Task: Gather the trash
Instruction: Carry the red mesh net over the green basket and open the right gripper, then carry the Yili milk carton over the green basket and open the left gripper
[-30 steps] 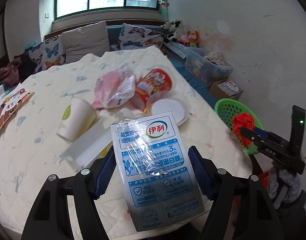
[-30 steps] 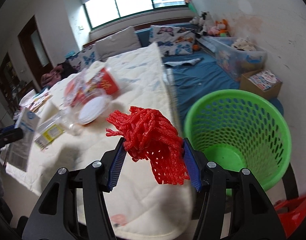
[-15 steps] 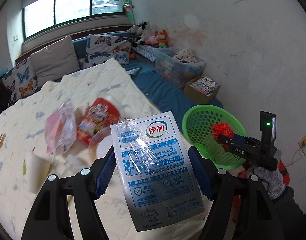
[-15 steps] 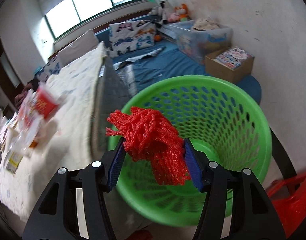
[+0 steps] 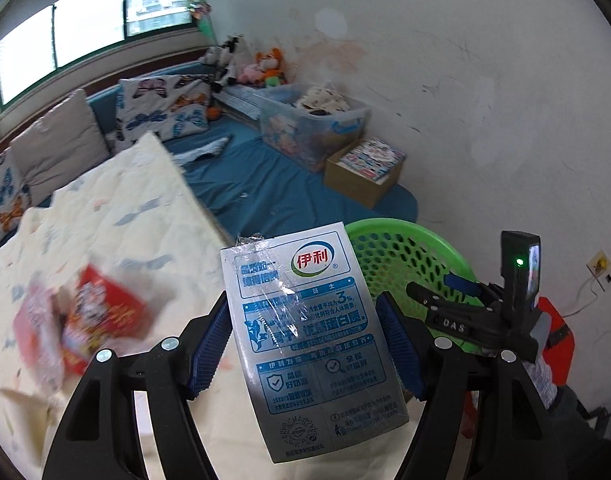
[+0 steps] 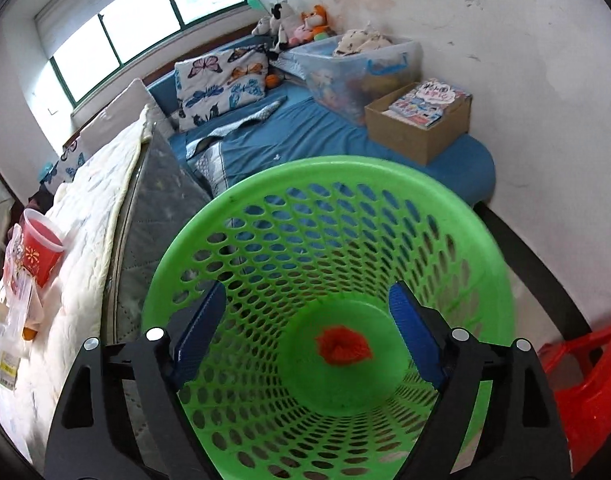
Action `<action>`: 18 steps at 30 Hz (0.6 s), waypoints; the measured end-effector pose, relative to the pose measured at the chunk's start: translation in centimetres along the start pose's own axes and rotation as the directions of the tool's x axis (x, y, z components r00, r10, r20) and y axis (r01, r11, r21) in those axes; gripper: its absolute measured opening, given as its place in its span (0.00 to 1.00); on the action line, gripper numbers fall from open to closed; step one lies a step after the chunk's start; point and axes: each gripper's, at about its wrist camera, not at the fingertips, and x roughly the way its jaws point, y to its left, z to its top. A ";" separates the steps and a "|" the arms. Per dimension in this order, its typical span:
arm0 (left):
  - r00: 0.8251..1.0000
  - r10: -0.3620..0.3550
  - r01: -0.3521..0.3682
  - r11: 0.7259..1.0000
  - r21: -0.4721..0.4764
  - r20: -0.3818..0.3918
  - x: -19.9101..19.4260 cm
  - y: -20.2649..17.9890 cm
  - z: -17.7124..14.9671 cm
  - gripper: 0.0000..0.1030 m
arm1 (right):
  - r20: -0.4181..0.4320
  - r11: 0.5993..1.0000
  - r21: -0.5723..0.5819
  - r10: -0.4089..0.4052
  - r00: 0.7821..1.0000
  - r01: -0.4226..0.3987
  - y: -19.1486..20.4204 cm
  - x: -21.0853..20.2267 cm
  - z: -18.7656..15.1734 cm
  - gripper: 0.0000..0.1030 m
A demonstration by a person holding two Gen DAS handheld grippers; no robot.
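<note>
Right now my right gripper point(image 6: 305, 332) hangs over the green basket point(image 6: 485, 264), its jaws opening with nothing between them, and the red mesh net point(image 6: 343, 350) lies on the basket floor, so I count that piece as collected. My left gripper point(image 5: 305, 344) has its jaws clamped on the flattened milk carton point(image 5: 309, 340), held upright in front of the camera, with the basket just behind and to the right of it; I judge this piece to be next in line, not yet over the opening. From the left wrist I can also see my right gripper over the basket rim. More is left on the bed point(image 6: 89, 208): a red cup point(image 6: 39, 246) near the mattress edge by the basket, clear plastic wrappers point(image 6: 19, 300) beside it, and other scraps too blurred in the left view to name. So I would put the job at an early stage, one item binned, one in hand, several still on the quilt. Compared with a second ago, the net was pinched in the right jaws over the bed edge and the basket stood off to the side; half a second ago it was above the basket, still gripped. The left camera then looked across the bed's litter; now it faces the basket corner of the room.
</note>
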 end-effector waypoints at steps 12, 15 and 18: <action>0.986 -0.053 0.072 0.991 0.117 -0.157 9.6 -6.7 1.7 0.68 | 0.105 0.996 0.090 -0.013 0.994 0.004 -3.1 -6.0 -2.4 0.81; 0.981 -0.044 0.072 0.987 0.145 -0.189 11.6 -8.1 1.6 0.68 | 0.124 0.993 0.118 -0.016 0.992 0.001 -3.6 -7.2 -3.2 0.81; 0.971 -0.062 0.097 0.985 0.142 -0.231 13.3 -9.7 1.6 0.68 | 0.140 0.990 0.143 -0.026 0.990 0.005 -4.2 -8.2 -4.1 0.81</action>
